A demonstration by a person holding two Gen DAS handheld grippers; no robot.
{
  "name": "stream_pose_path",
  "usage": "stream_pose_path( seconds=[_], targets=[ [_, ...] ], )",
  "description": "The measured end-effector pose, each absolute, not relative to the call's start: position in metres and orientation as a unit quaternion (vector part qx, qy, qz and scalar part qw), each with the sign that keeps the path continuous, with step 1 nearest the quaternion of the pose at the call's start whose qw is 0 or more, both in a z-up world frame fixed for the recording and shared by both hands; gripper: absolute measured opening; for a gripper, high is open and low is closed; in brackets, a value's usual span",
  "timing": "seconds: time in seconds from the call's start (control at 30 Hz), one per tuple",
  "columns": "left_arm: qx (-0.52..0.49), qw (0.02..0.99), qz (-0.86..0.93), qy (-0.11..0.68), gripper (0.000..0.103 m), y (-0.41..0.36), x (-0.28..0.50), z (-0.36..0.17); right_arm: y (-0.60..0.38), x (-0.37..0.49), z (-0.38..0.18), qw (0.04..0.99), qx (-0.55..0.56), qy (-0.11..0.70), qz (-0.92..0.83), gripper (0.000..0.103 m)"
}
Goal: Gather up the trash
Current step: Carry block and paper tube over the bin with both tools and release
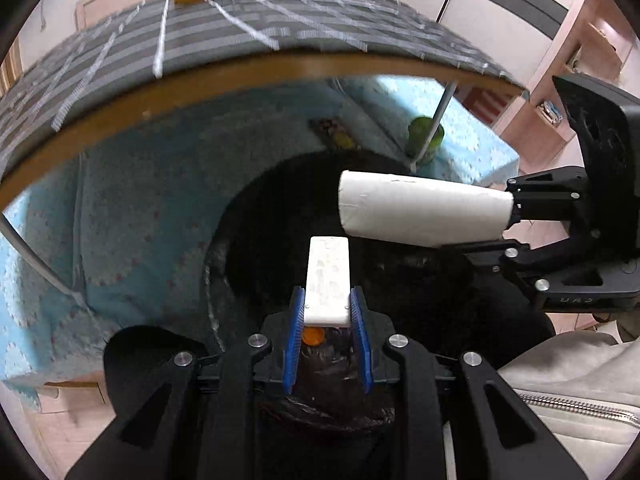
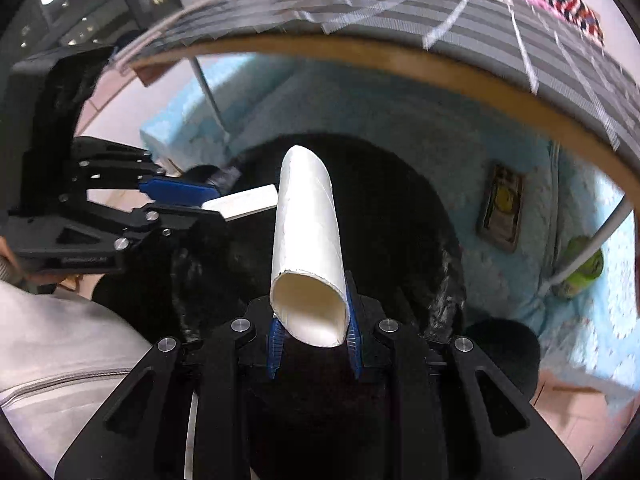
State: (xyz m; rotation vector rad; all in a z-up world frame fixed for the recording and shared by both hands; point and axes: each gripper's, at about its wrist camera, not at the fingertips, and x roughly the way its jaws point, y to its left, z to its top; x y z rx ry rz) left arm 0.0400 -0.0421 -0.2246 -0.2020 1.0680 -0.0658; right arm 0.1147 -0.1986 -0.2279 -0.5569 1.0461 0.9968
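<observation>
My left gripper [image 1: 328,312] is shut on a flat white plastic piece [image 1: 328,276] and holds it over the open black trash bag [image 1: 280,216]. My right gripper [image 2: 314,332] is shut on a white cardboard tube [image 2: 308,236], also over the bag [image 2: 384,200]. In the left wrist view the tube [image 1: 424,208] reaches in from the right, held by the right gripper [image 1: 516,216]. In the right wrist view the left gripper [image 2: 208,204] comes in from the left with the white piece [image 2: 248,202]. An orange item [image 1: 313,336] lies inside the bag below the left fingers.
A table with a grey checked cloth [image 1: 240,28] overhangs the bag, its wooden edge [image 1: 240,80] close above. On the blue rug [image 2: 500,140] lie a flat wrapper [image 2: 500,208] and a green bottle [image 2: 584,268] by a metal table leg [image 2: 592,240]. My grey jacket [image 1: 572,380] is at lower right.
</observation>
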Motion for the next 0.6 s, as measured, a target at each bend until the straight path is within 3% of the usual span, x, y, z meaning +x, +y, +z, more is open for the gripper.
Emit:
stream_pose_path(
  seconds=[0.6],
  targets=[
    [-0.110,0.820,-0.025,0.561,0.023,-0.038,0.058,-0.266,-0.181,0.119,-0.276,0.682,-0.278,0.524,0.427,0.027]
  ],
)
